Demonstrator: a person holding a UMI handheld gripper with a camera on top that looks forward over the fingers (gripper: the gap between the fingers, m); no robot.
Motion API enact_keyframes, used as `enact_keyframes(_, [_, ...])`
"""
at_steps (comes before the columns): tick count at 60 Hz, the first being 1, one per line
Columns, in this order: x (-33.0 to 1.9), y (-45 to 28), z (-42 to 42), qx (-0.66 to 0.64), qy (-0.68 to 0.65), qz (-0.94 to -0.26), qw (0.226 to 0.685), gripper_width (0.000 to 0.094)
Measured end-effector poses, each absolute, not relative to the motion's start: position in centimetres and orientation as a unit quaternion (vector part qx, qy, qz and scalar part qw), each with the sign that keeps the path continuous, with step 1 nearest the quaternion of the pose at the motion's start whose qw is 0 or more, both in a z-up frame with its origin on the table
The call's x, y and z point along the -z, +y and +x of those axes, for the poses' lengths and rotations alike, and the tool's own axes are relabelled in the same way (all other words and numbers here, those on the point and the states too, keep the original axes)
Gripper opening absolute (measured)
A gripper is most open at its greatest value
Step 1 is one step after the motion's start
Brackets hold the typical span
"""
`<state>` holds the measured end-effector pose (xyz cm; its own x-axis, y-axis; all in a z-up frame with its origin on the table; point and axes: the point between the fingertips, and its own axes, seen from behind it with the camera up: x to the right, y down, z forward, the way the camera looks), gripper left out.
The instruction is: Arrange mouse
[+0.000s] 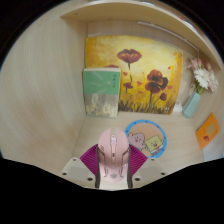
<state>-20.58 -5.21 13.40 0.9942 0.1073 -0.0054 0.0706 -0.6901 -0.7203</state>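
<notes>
Nearest to us, our claw has a pale pink mouse between its two fingers, the magenta pads pressing against both of its flanks, so we take it as clamped on the mouse at a narrow spread. We see the mouse lengthwise, its nose pointing away from us, a thin seam running down its back. It sits over the light wooden worktop, though we cannot tell whether it is resting on the surface or lifted just clear of it. Just ahead of the fingers and a little to the right lies a round blue-rimmed mat with a cartoon picture on it, and the mouse's nose overlaps its near edge in our view. Beyond that, a painting of red poppies on a yellow ground leans against the back wall. In front of its left part stands a pale green box, upright and touching or nearly touching the painting. Off to the right we see a light blue vase holding white flowers, near the painting's right edge. An orange card lies flat on the worktop nearer to us than the vase, well apart from the mouse.
</notes>
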Motion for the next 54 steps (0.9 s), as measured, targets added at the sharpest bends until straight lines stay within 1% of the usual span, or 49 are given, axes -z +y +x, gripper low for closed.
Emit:
enact_keyframes(5, [-19.0,-0.8,-19.1,-0.018,-0.051,-0.897,0.439,0.0368])
enact_keyframes(6, [-20.1,0.1,-18.6,-0.018,-0.052,-0.895,0.442,0.0368])
enact_keyframes(10, [-23.1,3.2,-16.3,-0.007,-0.048,-0.884,0.466,0.0368])
enact_keyframes(14, [-24.3,5.9,-13.8,-0.006,-0.037,-0.878,0.478,0.0366])
enact_keyframes(18, [-24.0,8.1,-11.2,-0.004,-0.027,-0.878,0.477,0.0366])
enact_keyframes(22, [-21.7,9.5,-8.7,0.004,-0.023,-0.887,0.461,0.0365])
enact_keyframes(26, [-18.3,10.2,-6.7,0.009,-0.017,-0.901,0.434,0.0363])
enact_keyframes(29, [-15.2,10.5,-5.7,0.009,-0.010,-0.910,0.414,0.0364])
enact_keyframes(34, [-9.6,9.9,-5.3,0.003,-0.014,-0.930,0.367,0.0364])
enact_keyframes(40, [-4.2,8.8,-5.6,-0.001,-0.022,-0.946,0.322,0.0365])
enact_keyframes(47, [-0.4,7.8,-6.2,-0.009,-0.031,-0.956,0.291,0.0366])
enact_keyframes(54, [1.5,7.0,-6.0,0.000,-0.041,-0.961,0.273,0.0370])
